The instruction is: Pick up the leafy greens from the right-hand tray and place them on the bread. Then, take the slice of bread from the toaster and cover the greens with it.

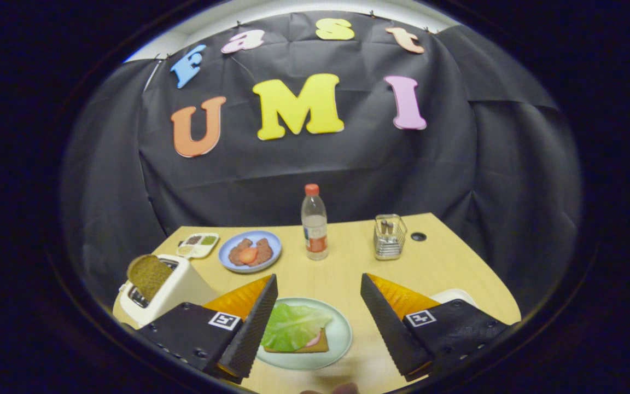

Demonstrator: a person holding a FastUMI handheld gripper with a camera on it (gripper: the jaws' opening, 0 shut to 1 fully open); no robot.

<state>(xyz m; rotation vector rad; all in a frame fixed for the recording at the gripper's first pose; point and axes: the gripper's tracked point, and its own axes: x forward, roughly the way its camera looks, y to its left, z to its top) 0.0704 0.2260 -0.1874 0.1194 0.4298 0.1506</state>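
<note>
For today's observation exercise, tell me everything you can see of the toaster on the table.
The toaster is a cream, boxy appliance with smooth sides that look like plastic or painted metal. It stands on the wooden table, just beyond the left finger of the open, empty claw. A brown slice of bread sticks up, tilted, from its top slot.
</note>
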